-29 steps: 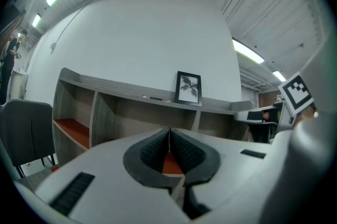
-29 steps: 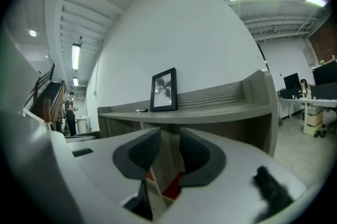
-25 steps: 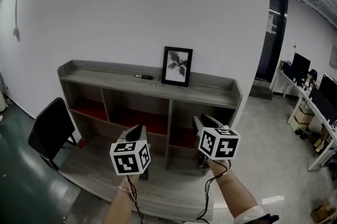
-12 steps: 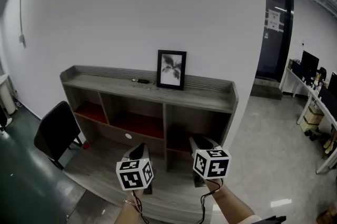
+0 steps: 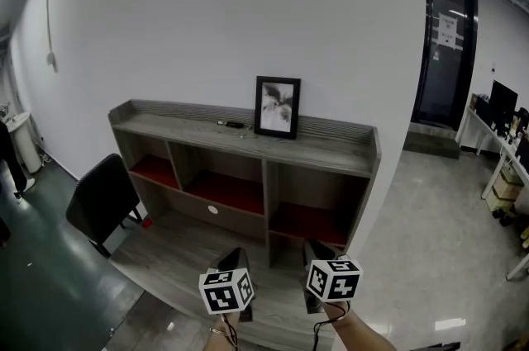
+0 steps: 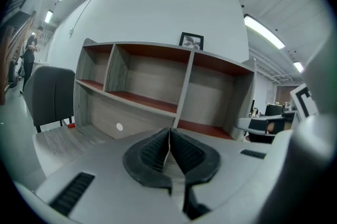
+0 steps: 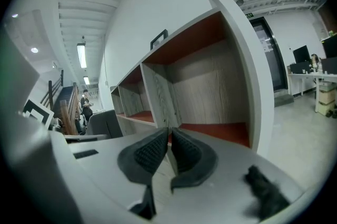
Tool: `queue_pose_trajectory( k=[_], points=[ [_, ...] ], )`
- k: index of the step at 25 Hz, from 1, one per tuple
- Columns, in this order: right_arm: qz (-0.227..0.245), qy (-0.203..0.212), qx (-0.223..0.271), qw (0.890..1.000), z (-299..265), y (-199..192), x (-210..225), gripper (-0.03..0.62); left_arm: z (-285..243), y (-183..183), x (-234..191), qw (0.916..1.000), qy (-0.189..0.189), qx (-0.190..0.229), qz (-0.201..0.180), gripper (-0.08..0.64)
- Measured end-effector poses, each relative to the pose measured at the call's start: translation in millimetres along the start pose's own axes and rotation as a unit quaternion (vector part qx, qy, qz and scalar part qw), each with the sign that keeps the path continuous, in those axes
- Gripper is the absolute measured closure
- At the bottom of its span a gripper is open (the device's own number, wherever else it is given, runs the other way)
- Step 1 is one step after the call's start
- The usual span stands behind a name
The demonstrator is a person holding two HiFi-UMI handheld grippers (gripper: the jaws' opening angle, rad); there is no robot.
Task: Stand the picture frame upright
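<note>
I am backing the left gripper (image 6: 169,134) and right gripper (image 7: 169,134) away, fingers pressed together on nothing. The picture frame (image 5: 278,106) is standing upright on the shelf unit (image 5: 331,149), well above and beyond the fingers; I am judging the task complete.

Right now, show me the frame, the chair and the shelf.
Frame (image 5: 277,106): head view, centre of its print.
Chair (image 5: 101,200): head view, its backrest.
Shelf (image 5: 331,149): head view, bare top board.
</note>
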State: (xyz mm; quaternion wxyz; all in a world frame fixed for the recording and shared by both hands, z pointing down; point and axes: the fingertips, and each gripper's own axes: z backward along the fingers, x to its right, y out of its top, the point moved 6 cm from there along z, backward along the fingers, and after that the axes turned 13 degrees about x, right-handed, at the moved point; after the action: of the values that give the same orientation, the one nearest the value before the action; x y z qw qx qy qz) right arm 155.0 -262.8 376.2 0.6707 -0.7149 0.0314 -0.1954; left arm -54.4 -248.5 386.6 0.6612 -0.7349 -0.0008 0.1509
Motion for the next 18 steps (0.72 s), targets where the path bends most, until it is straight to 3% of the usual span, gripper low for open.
queue_pose_trajectory(
  k=[5, 10, 18],
  points=[
    [0.015, 0.003, -0.003, 1.000, 6, -4, 2, 0.548, 3, -8, 8, 1.0000, 0.003, -0.006, -0.004, 0.543],
    [-0.013, 0.012, -0.019, 1.000, 10, -13, 3, 0.548, 4, -13, 14, 0.9999, 0.004, -0.009, -0.005, 0.543],
    [-0.013, 0.027, -0.028, 0.999, 15, -12, 3, 0.561, 6, -16, 15, 0.9999, 0.008, -0.011, -0.003, 0.543]
  ],
)
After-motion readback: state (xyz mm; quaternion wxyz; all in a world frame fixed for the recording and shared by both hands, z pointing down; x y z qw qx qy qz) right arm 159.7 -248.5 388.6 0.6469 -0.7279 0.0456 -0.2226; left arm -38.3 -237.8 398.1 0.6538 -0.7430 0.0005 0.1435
